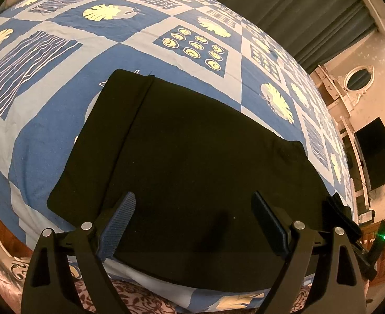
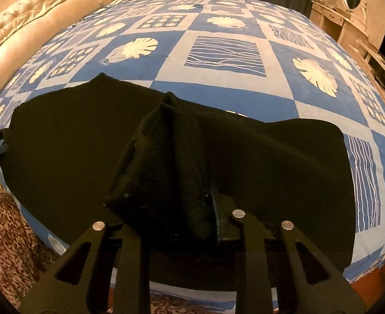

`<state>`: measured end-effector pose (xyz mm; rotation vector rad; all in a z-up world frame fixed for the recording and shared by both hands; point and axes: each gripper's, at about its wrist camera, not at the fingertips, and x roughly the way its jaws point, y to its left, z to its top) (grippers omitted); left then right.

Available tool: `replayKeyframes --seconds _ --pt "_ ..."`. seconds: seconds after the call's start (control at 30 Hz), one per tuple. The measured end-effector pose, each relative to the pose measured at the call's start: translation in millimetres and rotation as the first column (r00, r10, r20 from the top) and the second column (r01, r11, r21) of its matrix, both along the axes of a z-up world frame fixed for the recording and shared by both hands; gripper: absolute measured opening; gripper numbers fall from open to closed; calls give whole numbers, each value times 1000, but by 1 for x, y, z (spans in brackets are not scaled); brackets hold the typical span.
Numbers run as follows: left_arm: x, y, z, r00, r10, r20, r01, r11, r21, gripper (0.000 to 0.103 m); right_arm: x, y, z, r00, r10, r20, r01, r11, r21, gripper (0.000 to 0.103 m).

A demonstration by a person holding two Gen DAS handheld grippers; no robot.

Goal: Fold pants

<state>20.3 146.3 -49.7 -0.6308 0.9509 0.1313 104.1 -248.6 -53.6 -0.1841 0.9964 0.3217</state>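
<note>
Black pants [image 1: 192, 151] lie flat on the blue patterned bedspread [image 1: 114, 26], near its front edge. My left gripper [image 1: 193, 219] is open and empty, its two fingers spread just above the near part of the pants. In the right wrist view the pants [image 2: 61, 151] spread across the bed, and my right gripper [image 2: 182, 204] is shut on a bunched fold of the black cloth, lifted into a ridge [image 2: 169, 120] that hides the fingertips. The other gripper shows at the right edge of the left wrist view [image 1: 344, 219].
The bed has a padded cream headboard [image 2: 22, 23] at the left. Dark curtains [image 1: 297, 13], a white dresser with an oval mirror [image 1: 357, 78] and a dark screen [image 1: 378, 151] stand beyond the bed. A patterned rug [image 2: 6, 235] lies beside the bed.
</note>
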Motion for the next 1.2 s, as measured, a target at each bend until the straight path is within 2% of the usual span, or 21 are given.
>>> replayKeyframes --seconds 0.13,0.2,0.27,0.53,0.63,0.8,0.93,1.03,1.13,1.2 --pt "1 -1 0 1000 -4 -2 4 1000 7 89 0 0 -3 1000 -7 -7 7 1000 10 29" --pt "1 -1 0 1000 -2 -2 2 1000 5 90 -2 3 -2 1000 -7 -7 7 1000 9 34" --pt "1 -1 0 1000 -2 -2 2 1000 4 90 -4 5 -1 1000 2 -11 -2 1000 31 43" --pt "1 -1 0 1000 -2 -2 2 1000 5 90 -16 22 3 993 80 -86 -65 984 164 53" --pt "1 -1 0 1000 -2 -2 2 1000 5 90 -23 29 1 985 104 -135 -72 971 227 66" --pt "2 -2 0 1000 -4 -3 5 1000 8 90 -35 35 11 980 128 -152 -82 957 277 68" --pt "1 -3 0 1000 -9 -3 9 1000 11 90 -43 16 41 980 152 -129 -85 904 418 68" --pt "0 -3 0 1000 -8 -2 8 1000 8 90 -39 -24 69 990 95 -108 -25 852 523 69" --pt "0 -3 0 1000 -8 -3 8 1000 9 90 -30 -98 91 993 -85 -83 118 801 587 71" --pt "0 -4 0 1000 -10 -4 10 1000 12 90 -27 -146 88 970 -221 -100 236 762 603 72"
